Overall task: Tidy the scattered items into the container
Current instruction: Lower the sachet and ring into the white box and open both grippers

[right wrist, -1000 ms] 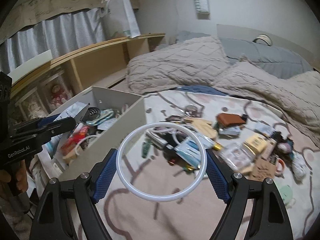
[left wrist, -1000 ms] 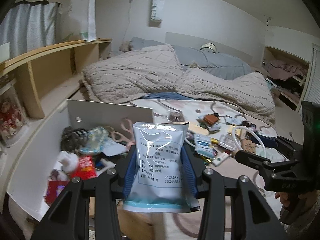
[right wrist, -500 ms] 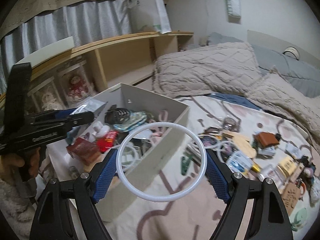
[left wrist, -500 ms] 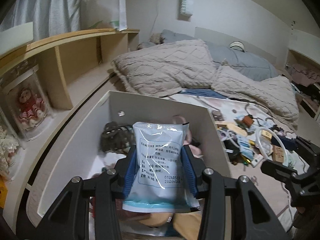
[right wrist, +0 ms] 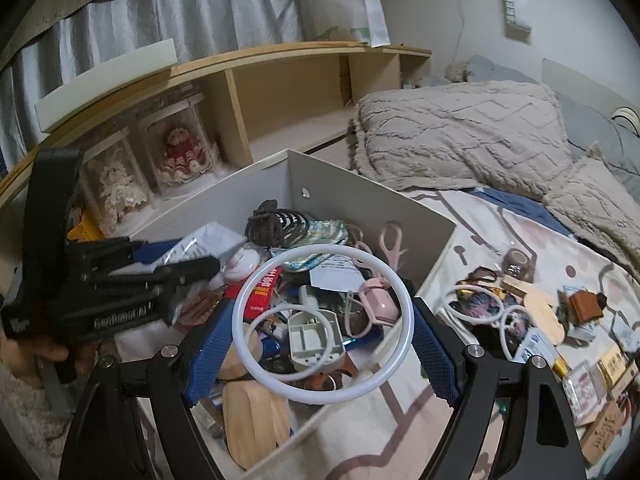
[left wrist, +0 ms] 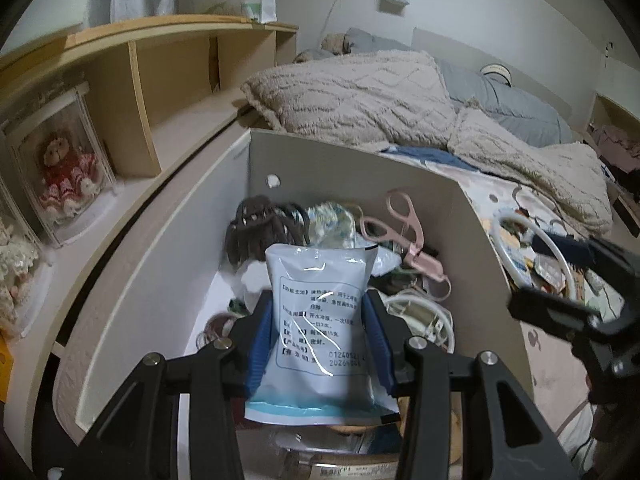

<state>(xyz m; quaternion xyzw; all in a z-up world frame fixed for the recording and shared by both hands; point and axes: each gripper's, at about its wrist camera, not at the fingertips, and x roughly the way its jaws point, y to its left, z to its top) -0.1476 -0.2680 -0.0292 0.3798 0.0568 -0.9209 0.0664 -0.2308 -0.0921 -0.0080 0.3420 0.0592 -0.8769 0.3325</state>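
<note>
Bed (right wrist: pixel 460 432) w/ patterned sheet ran across the room, beige blanket (left wrist: pixel 360 92) bunched at its far end. Wooden shelf (right wrist: pixel 280 80) stood along the wall side, dolls in clear cases under it. White box (left wrist: pixel 352 176) sat on the bed beside the shelf, already crowded: dark hair claw (right wrist: pixel 276 224), pink scissors (left wrist: pixel 400 232), red packet (right wrist: pixel 262 292), grey plastic bracket, cords, misc.

L gripper (left wrist: pixel 316 340) hung over the box interior, blue pads pinching a white pouch (left wrist: pixel 316 316) by its sides; pouch upright, printed label facing the cam, above the box contents, not touching them as far as visible.

R gripper (right wrist: pixel 322 332) was spread wide w/ a white ring (right wrist: pixel 324 320) gripped between its pads, held over the box's near corner. Smaller ring lay in the box under it.

More loose items (right wrist: pixel 536 320) were scattered on the sheet right of the box: rings, brown pouch, small cartons, tape roll.
</note>
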